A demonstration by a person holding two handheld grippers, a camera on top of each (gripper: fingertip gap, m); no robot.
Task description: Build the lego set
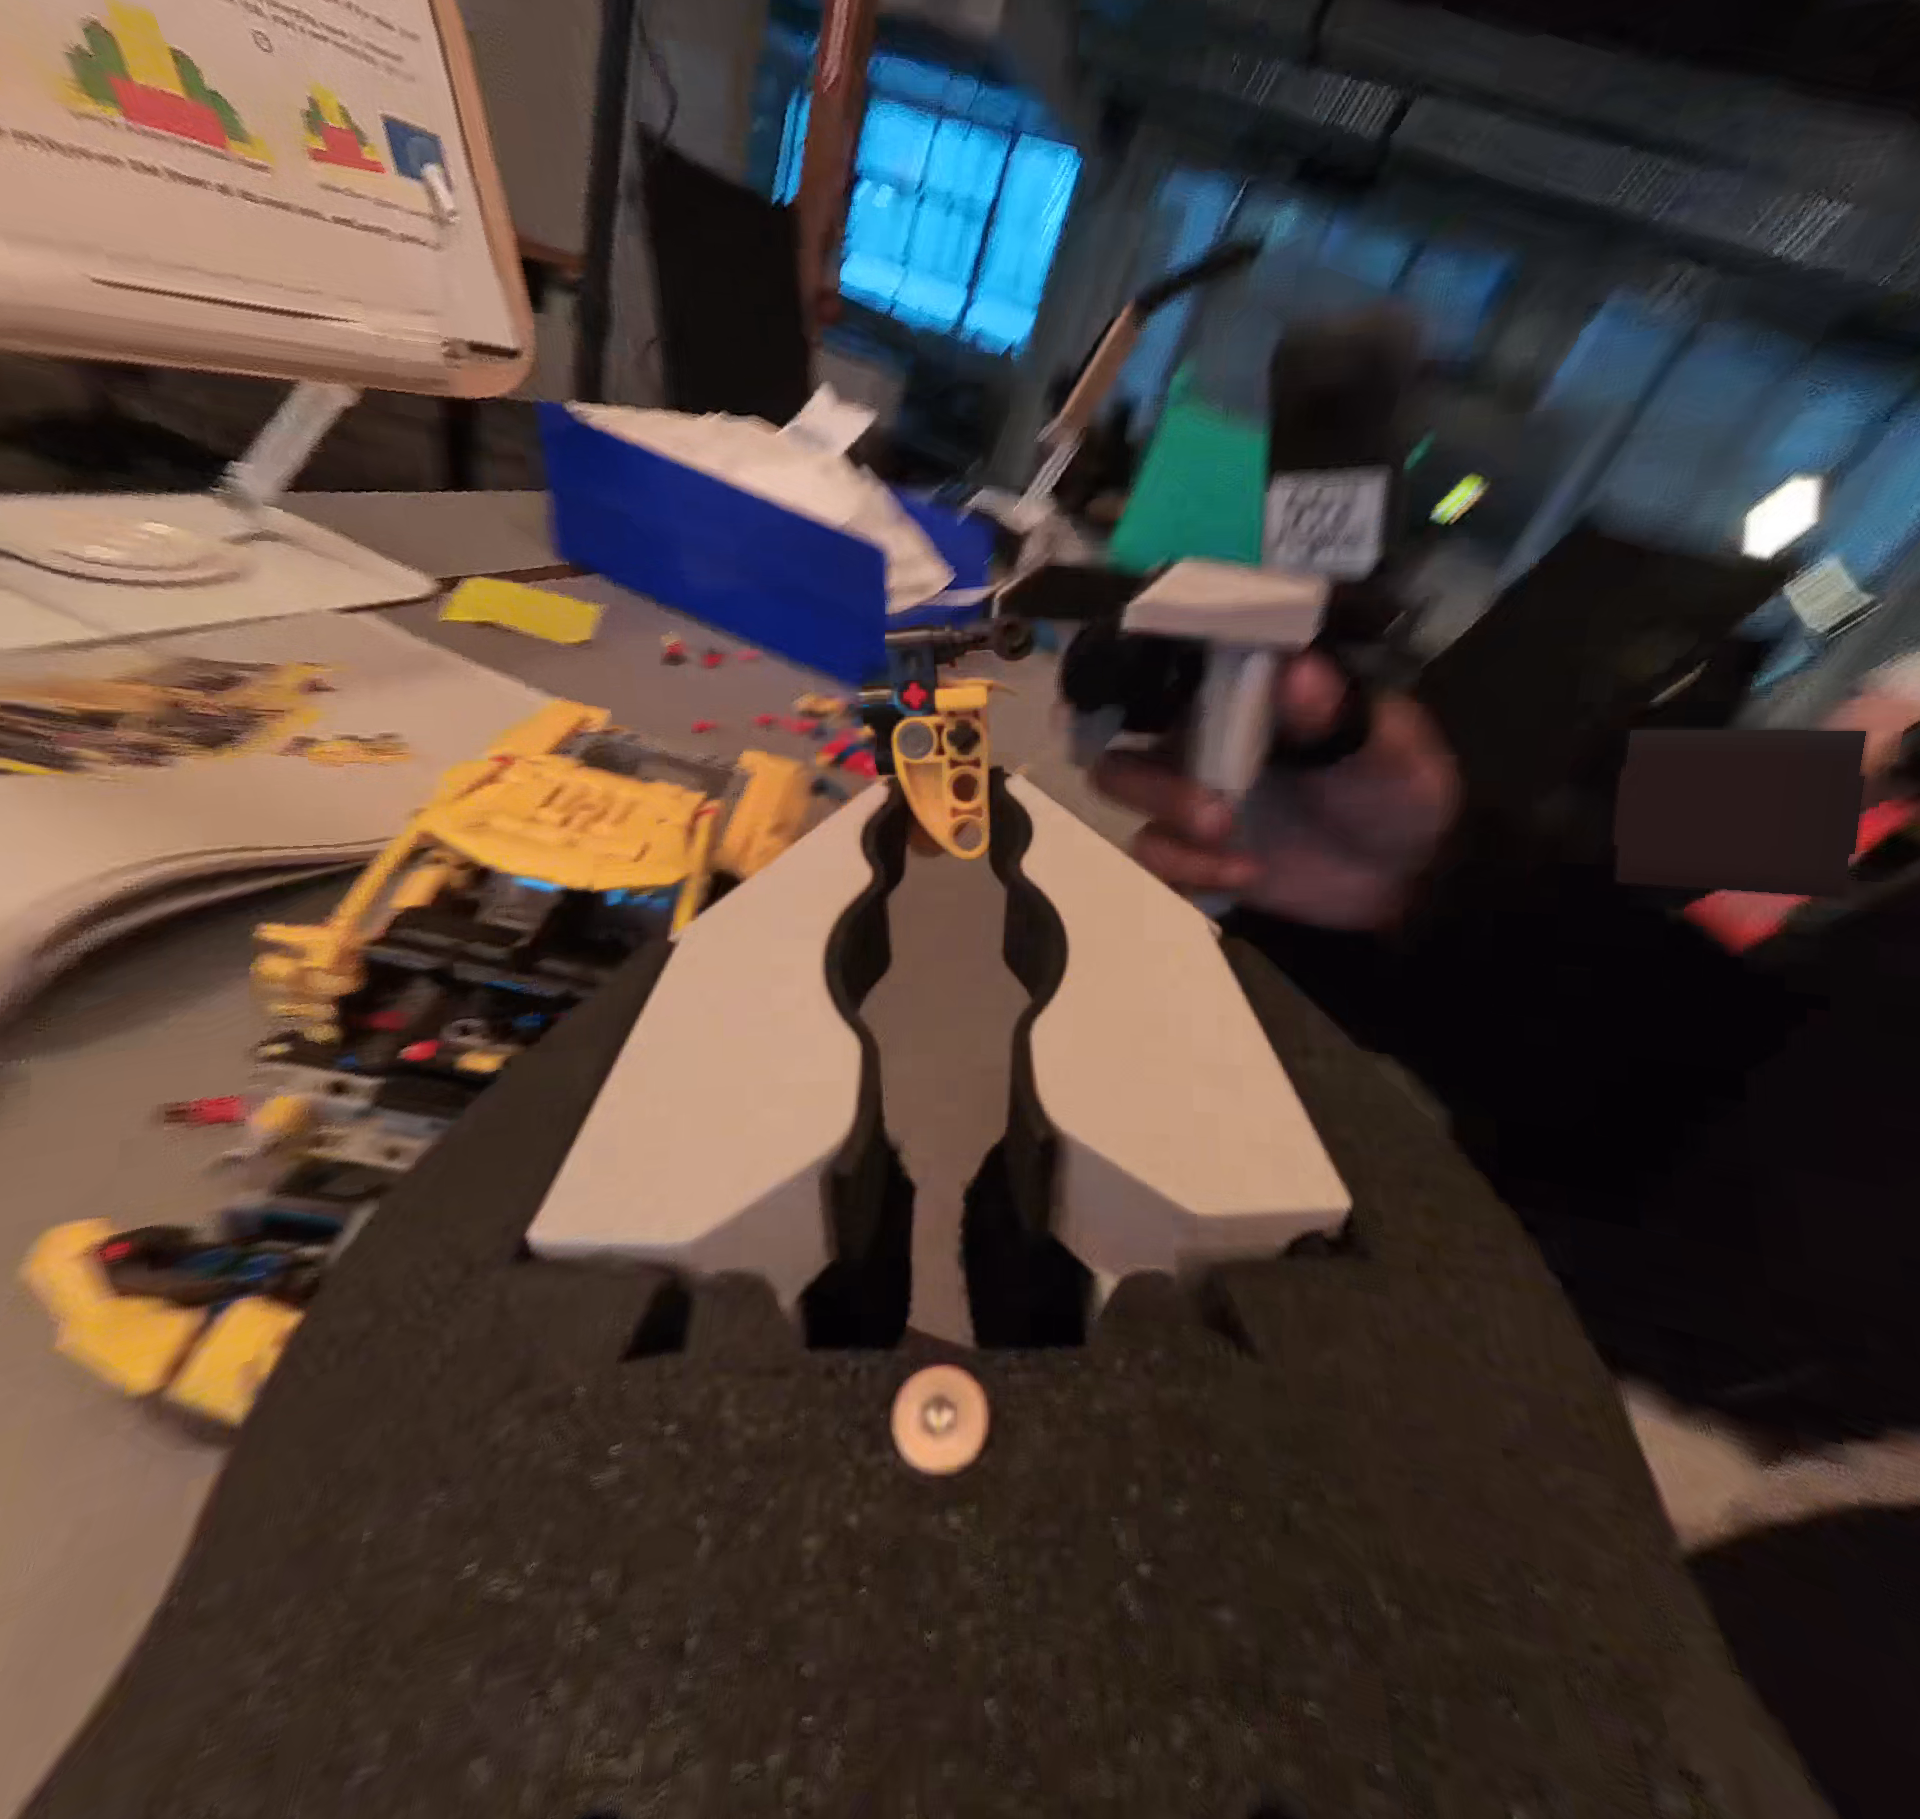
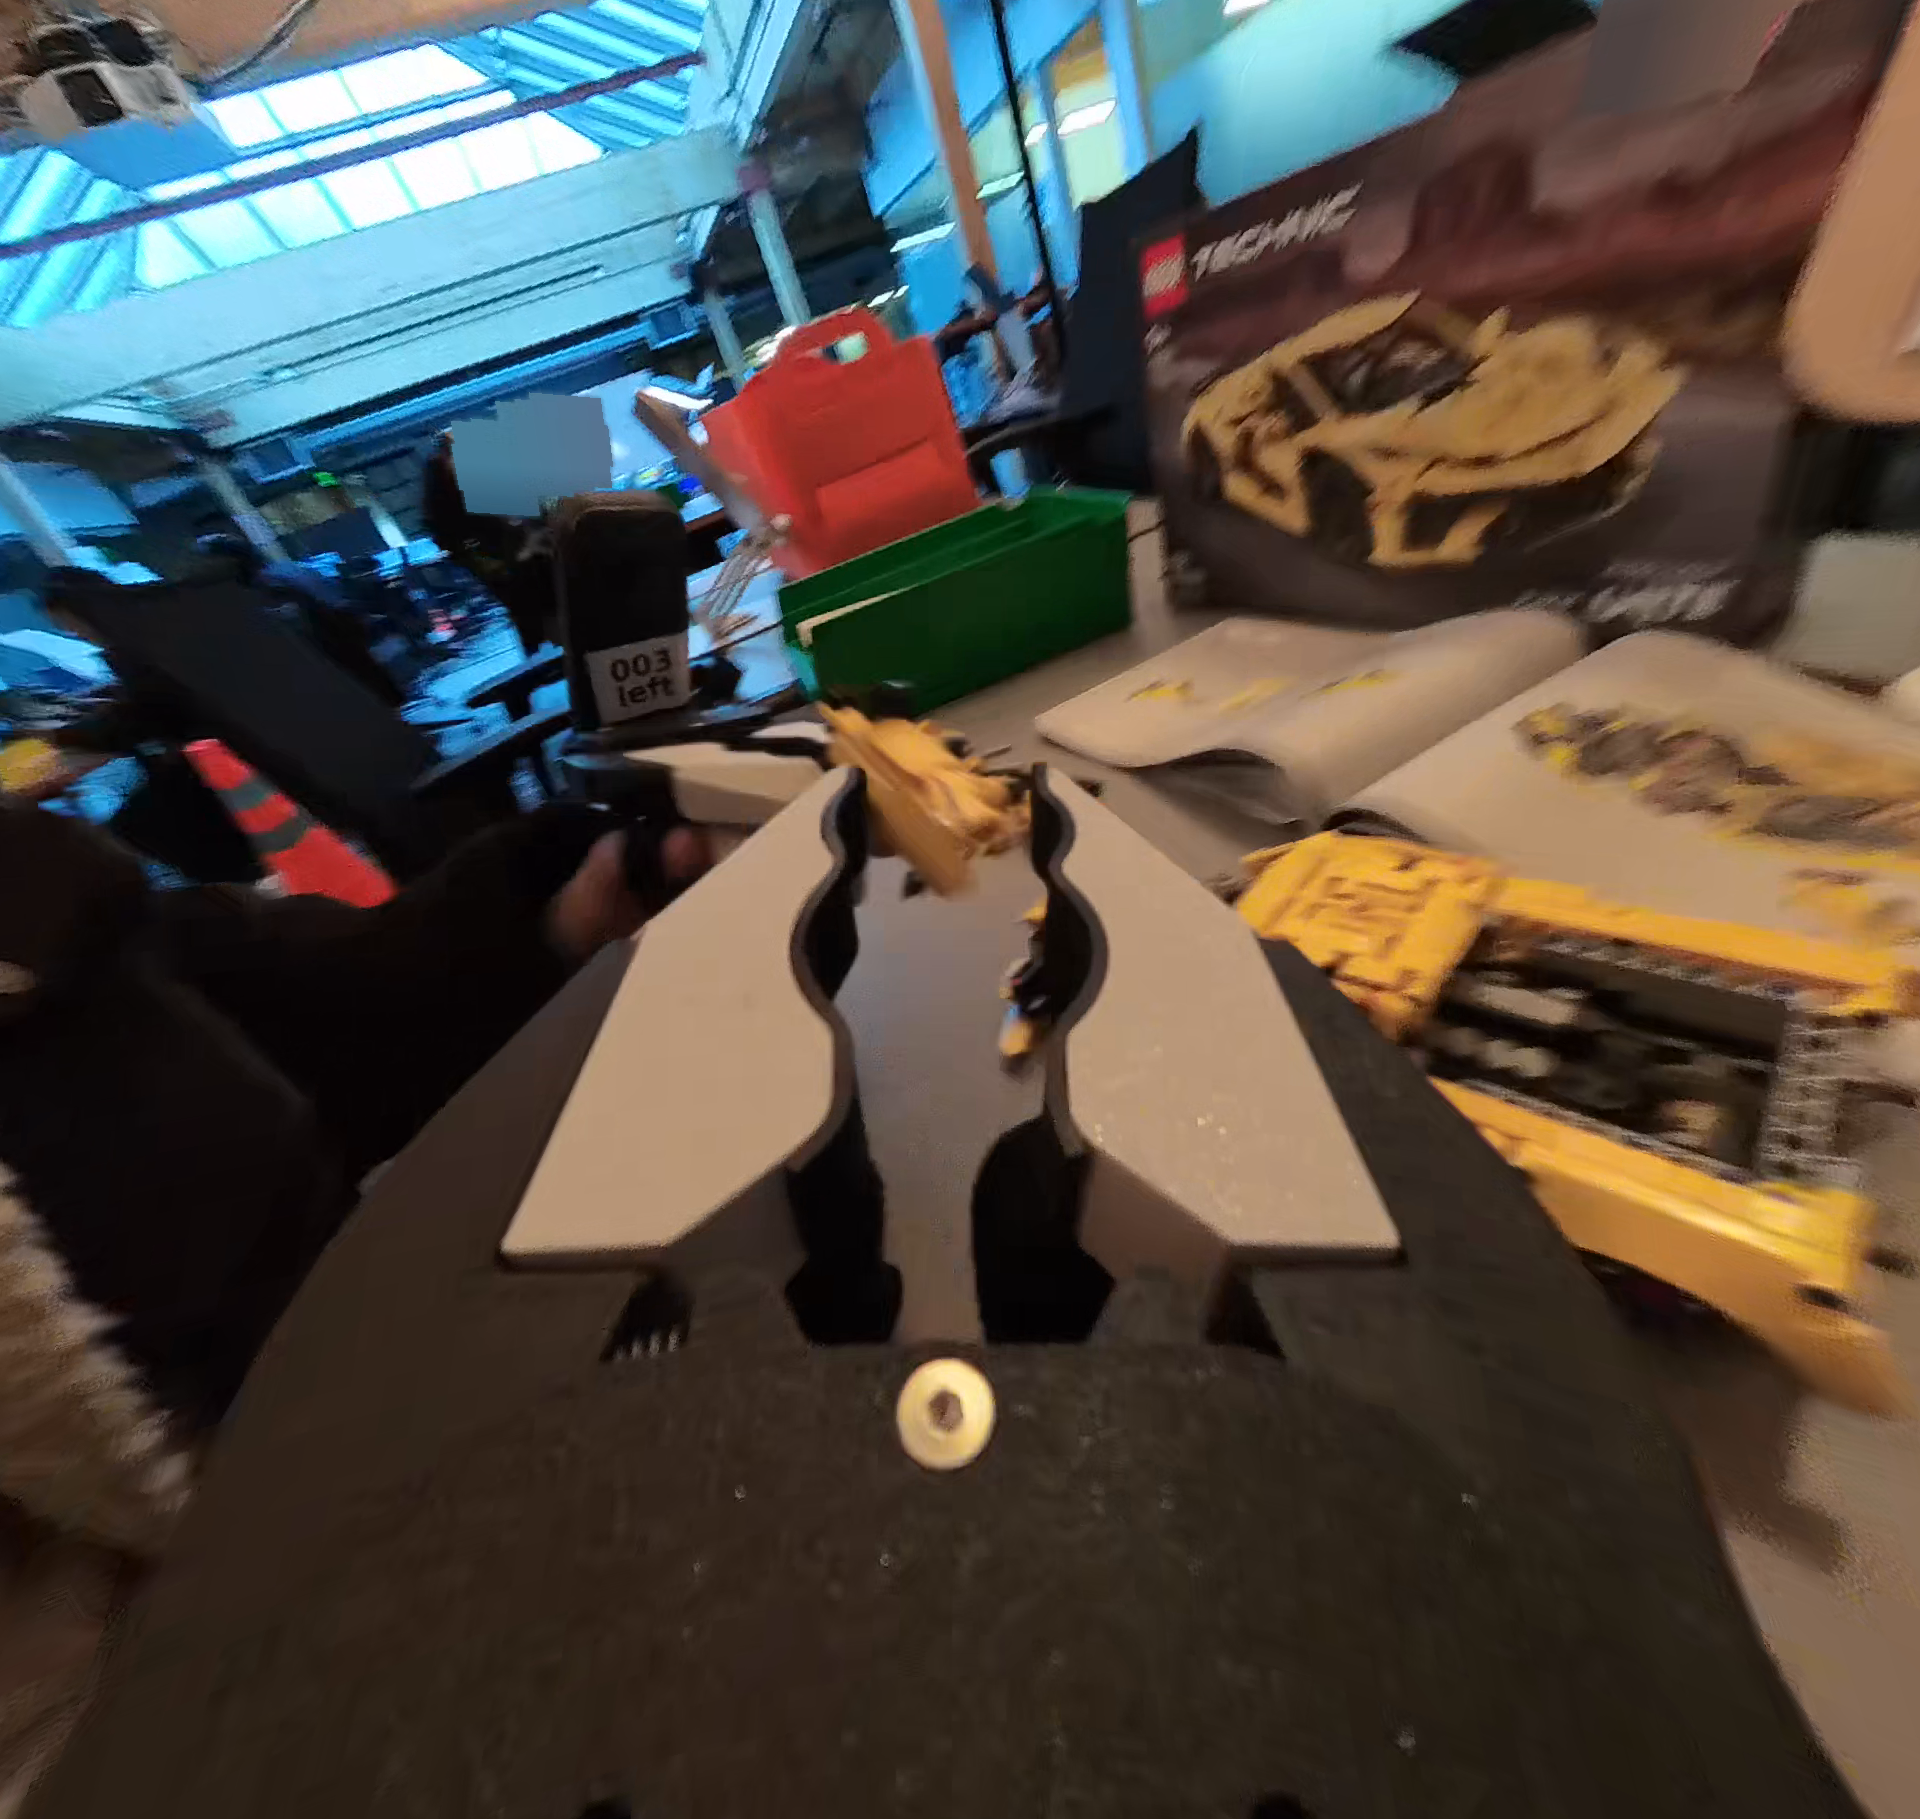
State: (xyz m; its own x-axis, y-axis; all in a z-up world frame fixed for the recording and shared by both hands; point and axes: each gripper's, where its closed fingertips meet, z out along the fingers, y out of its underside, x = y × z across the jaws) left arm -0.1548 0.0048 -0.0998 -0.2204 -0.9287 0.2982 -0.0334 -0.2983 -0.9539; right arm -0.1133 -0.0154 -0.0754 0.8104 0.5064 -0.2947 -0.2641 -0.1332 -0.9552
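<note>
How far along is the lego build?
Done: yellow car body largely assembled on the table. In hand: left gripper pinches a small yellow sub-assembly; right gripper meets it. Left: loose red pieces remain, plus a separate yellow section.

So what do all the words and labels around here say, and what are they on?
I won't repeat the wording; these things bear it.
Set box: brand strip, legible.
White sticker, right wrist view: short print, legible.
Second white sticker, left wrist view: blurred.
Instruction sheet: blurred.

Printed box (image 2: 1455, 439), labelled left tongs (image 2: 634, 673)
</note>
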